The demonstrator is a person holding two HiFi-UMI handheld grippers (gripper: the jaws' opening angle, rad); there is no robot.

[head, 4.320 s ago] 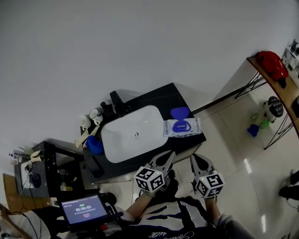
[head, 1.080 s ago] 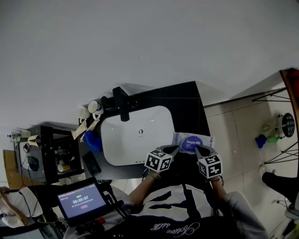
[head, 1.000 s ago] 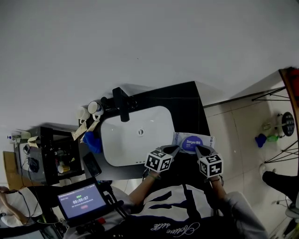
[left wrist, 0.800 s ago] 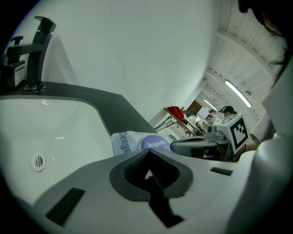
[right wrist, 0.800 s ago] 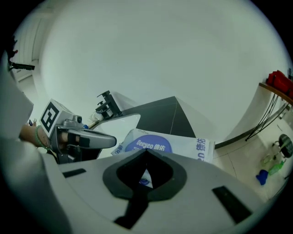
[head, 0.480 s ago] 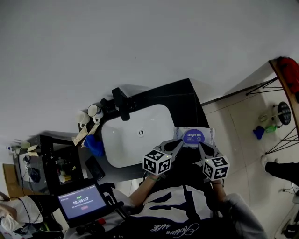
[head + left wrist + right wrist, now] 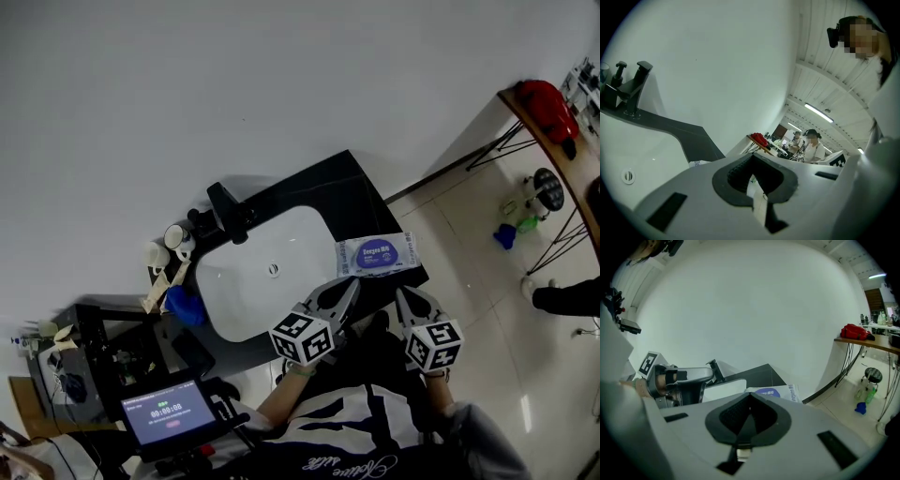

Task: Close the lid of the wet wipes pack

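Observation:
The wet wipes pack [image 7: 376, 254] lies flat on the black counter [image 7: 328, 199], right of the white sink, with its blue oval lid down on top. It shows again as the wet wipes pack [image 7: 771, 393] beyond my right jaws, and a white corner of the pack [image 7: 695, 163] peeks past my left jaws. My left gripper [image 7: 352, 283] is shut and empty, just short of the pack's near left side. My right gripper [image 7: 400, 293] is also shut and empty, a little nearer to me than the pack's near edge. Neither touches the pack.
A white sink basin [image 7: 258, 277] with a black faucet [image 7: 227, 212] fills the counter's middle. Cups [image 7: 172, 237] and a blue object [image 7: 187, 306] sit at its left. A tablet [image 7: 168, 413] stands at lower left. A table with a red bag [image 7: 548, 108] and a person's shoe [image 7: 562, 298] are at right.
The pack's blue lid stood open earlier and now lies down. Both grippers, at the pack a second ago, have drawn back toward me.

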